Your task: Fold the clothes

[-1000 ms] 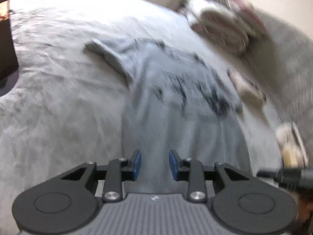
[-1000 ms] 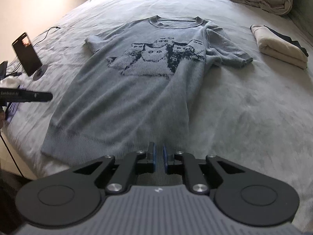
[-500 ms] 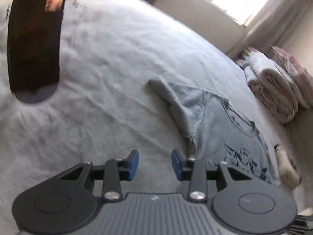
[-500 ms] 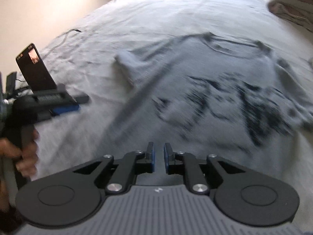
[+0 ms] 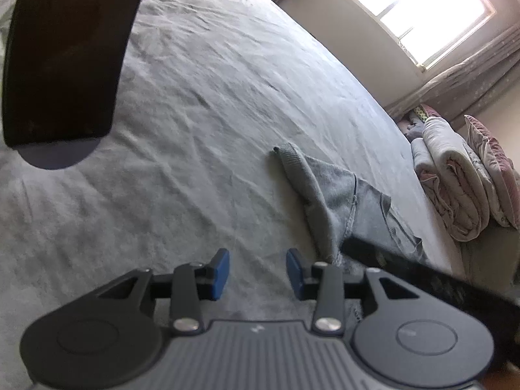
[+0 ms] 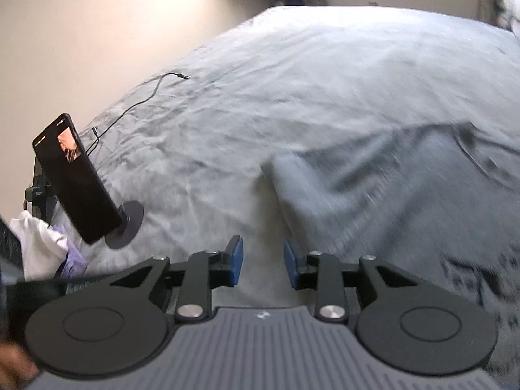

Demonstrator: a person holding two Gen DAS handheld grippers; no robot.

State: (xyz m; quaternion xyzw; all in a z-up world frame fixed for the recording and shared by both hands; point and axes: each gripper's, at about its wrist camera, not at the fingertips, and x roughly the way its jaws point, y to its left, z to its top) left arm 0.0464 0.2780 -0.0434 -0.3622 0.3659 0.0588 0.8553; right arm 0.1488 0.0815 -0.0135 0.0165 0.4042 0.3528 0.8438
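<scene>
Your left claw [image 5: 257, 268] hangs over bare bed [image 5: 227, 104] with the grey T-shirt [image 5: 338, 201] just to its right — the sleeve [image 5: 294, 162] runs away from you, its ribbed cuff the part of the shirt farthest from the claw and its seam end close by the right blue pad. The jaws have just been opening, and they stand apart with nothing between them: released, holding no cloth.

Your right claw [image 6: 262, 265] is in the same state, jaws just opened and empty, and it too sits short of the T-shirt [image 6: 406, 195]; the sleeve [image 6: 312, 175] starts just beyond its right pad and the body spreads away to the right of it. From these views I judge the two claws about equally near the sleeve, so either could pinch it.

The T-shirt lies flat and face up on the bed, soft knit, with a dark print [image 6: 481, 276] on the chest. The phone on its stand [image 6: 76, 178] stands well to the left of the sleeve.
</scene>
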